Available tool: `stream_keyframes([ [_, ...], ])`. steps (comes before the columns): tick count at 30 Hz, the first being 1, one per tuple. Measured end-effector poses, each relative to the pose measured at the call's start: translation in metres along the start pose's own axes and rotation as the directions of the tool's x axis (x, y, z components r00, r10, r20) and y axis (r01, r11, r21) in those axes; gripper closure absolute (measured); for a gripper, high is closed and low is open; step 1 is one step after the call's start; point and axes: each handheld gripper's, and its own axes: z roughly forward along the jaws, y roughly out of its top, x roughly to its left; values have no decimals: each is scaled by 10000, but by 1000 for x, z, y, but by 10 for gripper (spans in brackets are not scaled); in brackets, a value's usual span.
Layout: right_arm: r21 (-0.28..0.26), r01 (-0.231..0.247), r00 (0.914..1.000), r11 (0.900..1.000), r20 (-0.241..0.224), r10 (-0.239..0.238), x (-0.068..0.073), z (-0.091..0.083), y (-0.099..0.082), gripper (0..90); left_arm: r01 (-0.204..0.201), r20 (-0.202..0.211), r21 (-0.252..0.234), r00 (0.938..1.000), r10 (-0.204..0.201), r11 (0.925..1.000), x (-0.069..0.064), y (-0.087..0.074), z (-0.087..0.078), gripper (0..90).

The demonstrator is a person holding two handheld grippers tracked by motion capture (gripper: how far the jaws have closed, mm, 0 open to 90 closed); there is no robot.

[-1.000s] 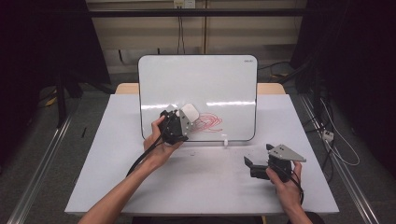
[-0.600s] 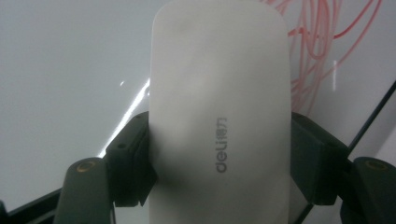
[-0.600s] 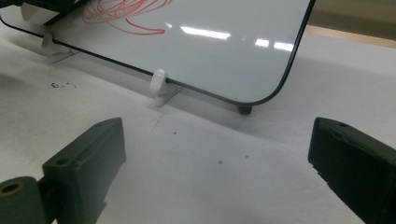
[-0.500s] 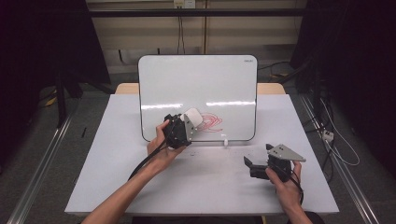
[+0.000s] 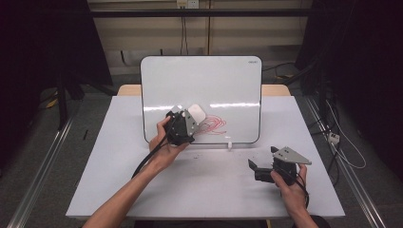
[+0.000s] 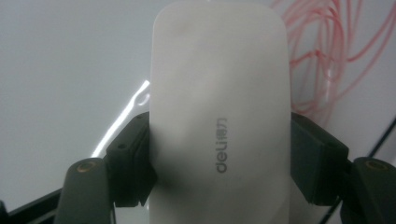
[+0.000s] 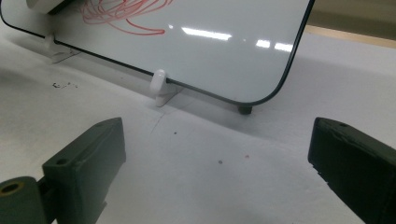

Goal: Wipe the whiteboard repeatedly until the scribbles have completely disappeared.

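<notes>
Your left gripper [image 5: 189, 124] has its jaws clamped on the eraser [image 6: 219, 116], one pad on each long side, and that's the spot to hold it. It looks like a light, stiff plastic shell, smooth and a bit slick, so I'd guess it could twist or slide out if you lean on it at an angle. Keep the squeeze steady and press flat.

The eraser is white and rounded like a bar of soap, with a small grey "deli" logo printed on its back. It's up against the whiteboard [image 5: 209, 80], just left of the red scribble [image 5: 215, 125], near the board's lower middle. The board stands tilted back on little white feet [image 7: 159, 87], so I'd expect it to rock if you push hard.

Your right gripper [image 5: 260, 169] sits low over the table [image 5: 209, 190] on the right, jaws wide apart, holding nothing.
</notes>
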Motion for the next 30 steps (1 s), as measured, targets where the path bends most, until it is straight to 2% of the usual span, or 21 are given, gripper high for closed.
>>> stream_keyframes([
  [1, 5, -1, 10000, 10000, -1, 1, 0, 0, 0, 40, 119, 56, 53, 9999, -120, 9999, 3, 2, 0, 310],
  [3, 0, -6, 10000, 10000, -5, 6, 0, 0, 0, 41, 94, -155, 48, 9998, -93, 9999, 11, 5, 0, 310],
  [6, 1, 1, 10000, 10000, -20, -1, 0, 0, 0, 40, 259, -254, 15, 9993, -258, 9997, 23, 7, 0, 310],
  [8, -1, -14, 10000, 10000, -10, 14, 0, 0, 0, 40, 544, -256, 15, 9982, -544, 9985, 28, 8, 0, 310],
  [9, 7, -10, 10000, 10000, -14, 10, 0, 0, 0, 40, 608, -320, -111, 9976, -611, 9981, 29, 8, 1, 310],
  [10, 2, -7, 10000, 10000, -17, 7, 0, 0, 0, 40, 536, -342, 29, 9980, -535, 9986, 28, 9, 0, 310],
  [12, 6, -9, 10000, 10000, -20, 9, 0, 0, 0, 40, 387, -605, 24, 9974, -384, 9992, 25, 9, 1, 310],
  [15, 14, 7, 10000, 10000, -15, -7, 0, 0, 0, 40, 474, -679, 64, 9966, -468, 9989, 23, 11, 1, 310],
  [20, 4, -3, 10000, 10000, 0, 3, 1, 1, 0, 40, 429, -562, 48, 9975, -426, 9991, 14, 12, 3, 310],
  [25, 5, -7, 10000, 10000, -7, 7, 1, 1, 0, 40, -40, -273, 77, 9996, 42, 10000, -4, 13, 6, 310],
  [27, 5, -6, 10000, 10000, -16, 6, 1, 1, 0, 41, -281, -305, 76, 9991, 283, 9996, -10, 14, 6, 310],
  [30, 9, 10, 10000, 10000, -25, -10, 1, 1, 0, 41, -190, -286, 35, 9994, 191, 9998, -16, 14, 7, 310],
])
